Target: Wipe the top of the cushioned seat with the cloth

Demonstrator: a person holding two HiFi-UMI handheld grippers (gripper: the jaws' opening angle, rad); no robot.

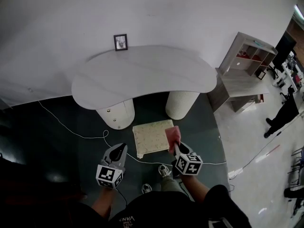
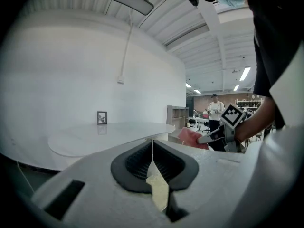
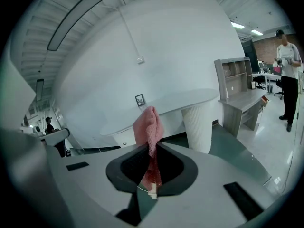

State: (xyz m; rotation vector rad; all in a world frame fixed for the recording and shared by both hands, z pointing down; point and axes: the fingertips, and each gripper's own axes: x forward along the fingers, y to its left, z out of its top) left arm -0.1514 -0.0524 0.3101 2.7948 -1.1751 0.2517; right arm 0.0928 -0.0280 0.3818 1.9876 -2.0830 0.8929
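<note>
we're standing over the cushioned seat (image 1: pixel 153 137), which sits on the dark floor just in front of the white table (image 1: pixel 142 75), between its two pedestals. the top faces up at us and nothing lies on it, so it is ready to be wiped.

over to the right gripper (image 1: pixel 175 148): it hangs at the seat's right edge with the pink cloth (image 1: pixel 173 137) sticking out ahead of it. in the right gripper view the jaws are clenched on the cloth's lower part. the rest stands up in a loose fold above them. we'd say it's held that way so the free end can be laid flat on the cushion and dragged across. from above the cloth overlaps the seat's right edge, but we can't tell whether it's touching yet.

now the left gripper (image 1: pixel 119 149): it's off to the seat's left, over bare floor, out of the wiping path. its own view shows the jaws pressed together with nothing gripped. a pale patch shows through the gap lower down, and we can't tell what that is.

our read is that the wipe hasn't started.
</note>
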